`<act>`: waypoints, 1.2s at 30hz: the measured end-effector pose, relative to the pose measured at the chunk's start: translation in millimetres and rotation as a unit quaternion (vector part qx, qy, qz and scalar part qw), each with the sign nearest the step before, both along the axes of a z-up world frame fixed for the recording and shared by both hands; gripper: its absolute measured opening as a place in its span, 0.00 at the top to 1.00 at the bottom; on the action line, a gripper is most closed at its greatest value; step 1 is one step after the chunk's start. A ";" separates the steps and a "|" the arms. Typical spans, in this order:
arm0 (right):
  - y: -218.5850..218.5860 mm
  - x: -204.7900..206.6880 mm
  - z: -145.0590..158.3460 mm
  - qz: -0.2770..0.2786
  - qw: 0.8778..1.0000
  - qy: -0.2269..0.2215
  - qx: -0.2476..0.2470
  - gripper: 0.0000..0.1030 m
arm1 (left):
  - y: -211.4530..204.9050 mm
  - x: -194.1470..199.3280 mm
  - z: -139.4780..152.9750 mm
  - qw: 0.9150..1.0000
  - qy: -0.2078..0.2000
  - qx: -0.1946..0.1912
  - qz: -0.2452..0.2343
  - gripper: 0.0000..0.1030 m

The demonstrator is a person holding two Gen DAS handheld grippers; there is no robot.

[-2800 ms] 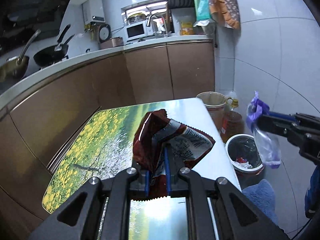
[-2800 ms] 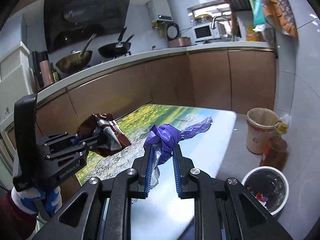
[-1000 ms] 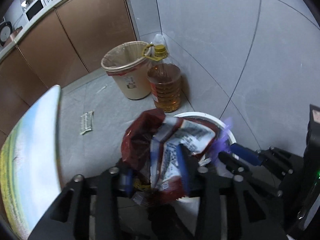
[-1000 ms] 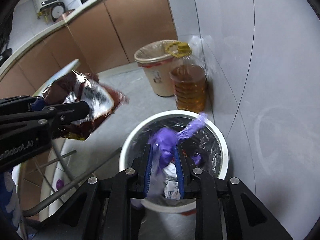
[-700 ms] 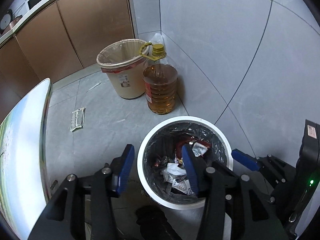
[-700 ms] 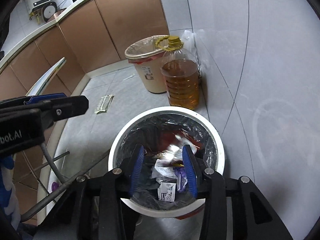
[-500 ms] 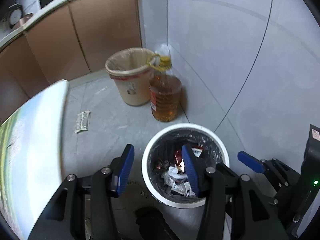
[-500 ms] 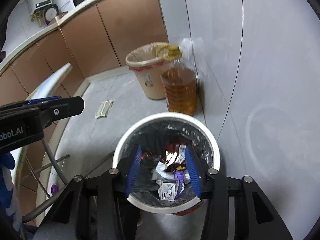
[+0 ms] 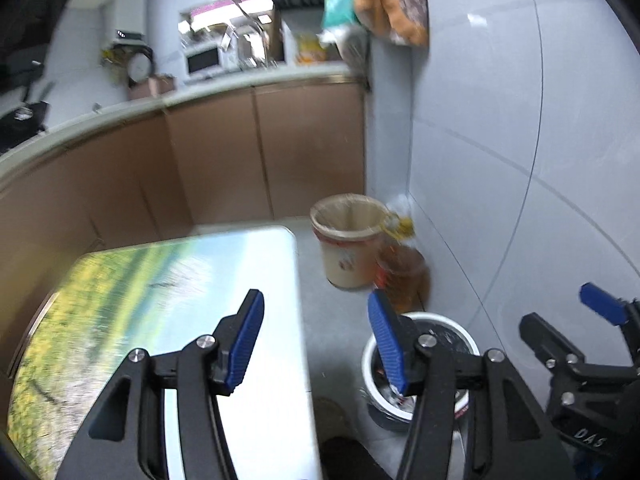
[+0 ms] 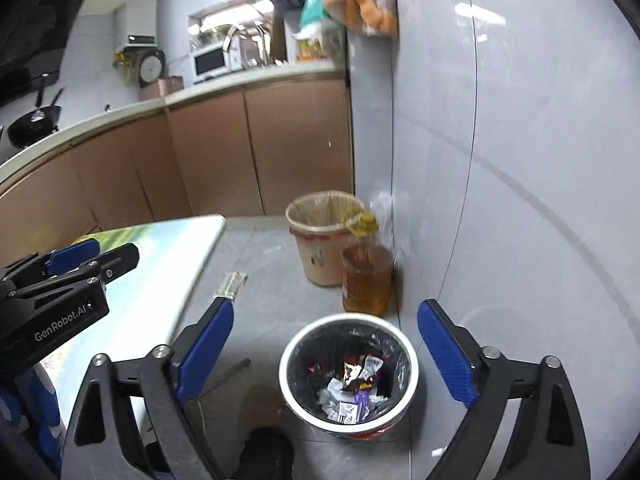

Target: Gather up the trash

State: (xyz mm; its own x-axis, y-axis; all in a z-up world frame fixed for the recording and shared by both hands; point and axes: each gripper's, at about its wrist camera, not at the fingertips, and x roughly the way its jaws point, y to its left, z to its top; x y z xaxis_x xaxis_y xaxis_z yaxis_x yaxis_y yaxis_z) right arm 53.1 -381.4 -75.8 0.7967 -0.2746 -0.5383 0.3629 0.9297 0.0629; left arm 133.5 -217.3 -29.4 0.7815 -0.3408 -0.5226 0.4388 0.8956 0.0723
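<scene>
The right gripper (image 10: 324, 344) is held with its jaws spread wide and nothing between them. Framed in the gap between the blue pads (image 10: 206, 344) and below them is the white-rimmed trash bin (image 10: 292, 344), lined with a black bag. The trash (image 10: 356, 384), crumpled wrappers in red, white and purple, is seen lying inside the bin. Beyond the jaws, an oil bottle (image 10: 366, 280) is stood just beside a beige bucket (image 10: 320, 240) against the wall.

The left gripper (image 9: 316, 340) is likewise released and empty. The picture-printed table (image 9: 120, 300) is seen under its left jaw, while the bin (image 9: 440, 320) is partly hidden behind its right jaw. This view is blurred.
</scene>
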 end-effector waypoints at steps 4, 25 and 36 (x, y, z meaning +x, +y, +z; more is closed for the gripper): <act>28.2 -25.2 28.1 0.011 0.999 -0.022 -0.033 0.05 | 29.3 -28.6 24.3 0.999 -0.038 -0.018 0.020 0.49; 126.9 -131.9 110.7 0.056 0.984 -0.125 -0.116 0.01 | 118.5 -149.9 85.3 0.980 -0.168 -0.068 0.086 0.26; 134.5 -158.1 116.9 0.064 0.980 -0.143 -0.119 0.01 | 131.3 -166.2 86.7 0.978 -0.163 -0.067 0.107 0.25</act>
